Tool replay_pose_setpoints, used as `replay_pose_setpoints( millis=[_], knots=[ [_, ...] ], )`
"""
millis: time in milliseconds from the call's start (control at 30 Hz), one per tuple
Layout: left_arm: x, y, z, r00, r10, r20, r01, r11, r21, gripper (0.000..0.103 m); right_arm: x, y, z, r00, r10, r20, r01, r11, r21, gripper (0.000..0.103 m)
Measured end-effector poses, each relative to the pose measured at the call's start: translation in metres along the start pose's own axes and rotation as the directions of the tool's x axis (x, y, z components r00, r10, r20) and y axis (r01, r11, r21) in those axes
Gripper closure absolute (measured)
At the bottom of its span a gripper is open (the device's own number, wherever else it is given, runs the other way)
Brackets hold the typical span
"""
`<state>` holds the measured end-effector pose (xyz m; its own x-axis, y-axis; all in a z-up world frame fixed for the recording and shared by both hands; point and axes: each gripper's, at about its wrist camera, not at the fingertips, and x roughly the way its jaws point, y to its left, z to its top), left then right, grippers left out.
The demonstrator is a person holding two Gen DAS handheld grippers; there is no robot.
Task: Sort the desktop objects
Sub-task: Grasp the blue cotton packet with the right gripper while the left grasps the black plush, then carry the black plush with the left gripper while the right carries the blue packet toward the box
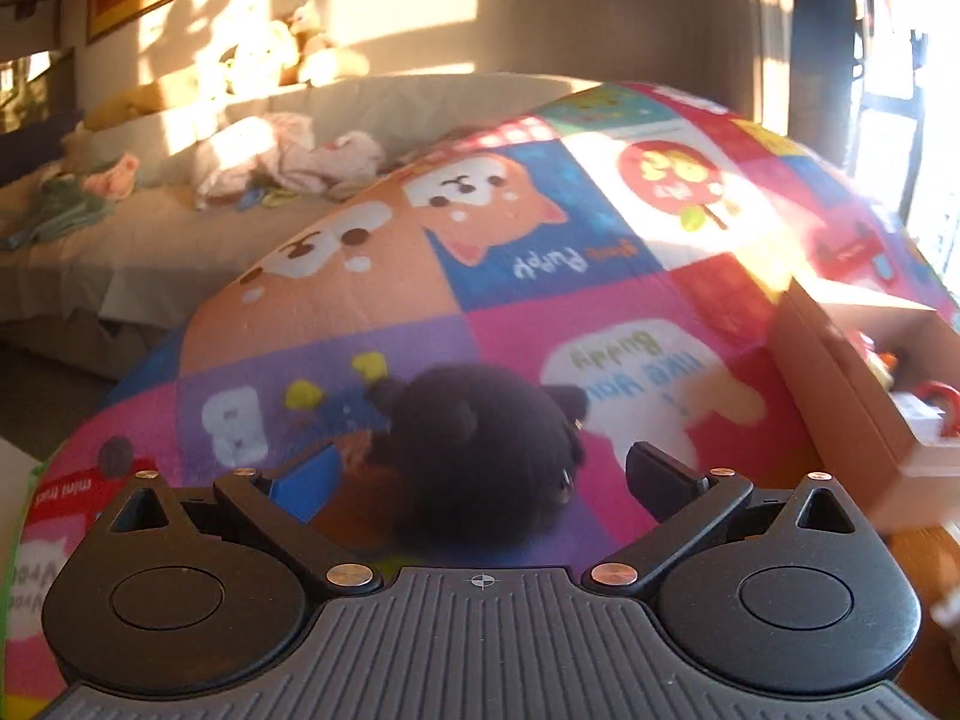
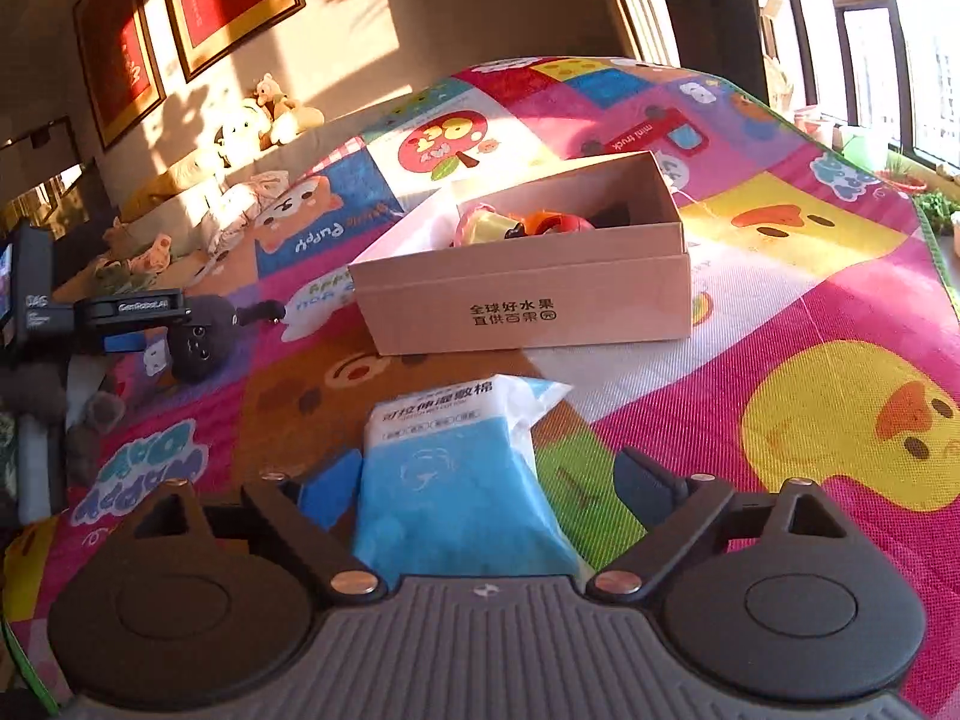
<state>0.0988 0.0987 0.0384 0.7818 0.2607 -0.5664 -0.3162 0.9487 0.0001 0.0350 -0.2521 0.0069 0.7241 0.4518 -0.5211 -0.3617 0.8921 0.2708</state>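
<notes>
Fuzzy round black plush toy (image 1: 480,450) sat between left claw (image 1: 480,480) jaws, spread apart; crinkly blue-white plastic pack (image 2: 456,480) lay between wide-open right claw (image 2: 486,492); rectangular cardboard box (image 2: 522,306) nearby.

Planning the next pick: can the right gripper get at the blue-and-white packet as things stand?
Probably yes. The blue-and-white packet lies flat on the play mat, already between the open fingers of the right gripper, with nothing on top; the cardboard box sits clear beyond it.
</notes>
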Motion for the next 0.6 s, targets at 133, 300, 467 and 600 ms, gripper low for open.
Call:
replay_pose_setpoints(
  millis=[133, 300, 467, 600],
  knots=[
    [0.019, -0.008, 0.007, 0.998, 0.050, -0.043, -0.049, 0.999, 0.023, 0.002, 0.000, -0.010, 0.000, 0.999, 0.041, 0.004, -0.041, 0.998, 0.055, 0.007],
    [0.028, -0.014, 0.003, 0.996, 0.061, -0.063, -0.056, 0.996, 0.068, 0.028, 0.002, -0.016, 0.000, 0.999, 0.050, 0.001, -0.049, 0.994, 0.103, 0.002],
    [-0.018, -0.044, -0.007, 0.999, -0.042, 0.017, 0.036, 0.962, 0.270, 0.029, 0.001, -0.015, -0.001, 0.999, 0.048, 0.009, -0.049, 0.993, 0.105, 0.000],
    [-0.062, -0.066, -0.026, 0.983, -0.177, 0.041, 0.148, 0.909, 0.389, 0.028, 0.001, -0.015, -0.001, 0.999, 0.047, 0.010, -0.047, 0.993, 0.106, 0.000]
  ],
)
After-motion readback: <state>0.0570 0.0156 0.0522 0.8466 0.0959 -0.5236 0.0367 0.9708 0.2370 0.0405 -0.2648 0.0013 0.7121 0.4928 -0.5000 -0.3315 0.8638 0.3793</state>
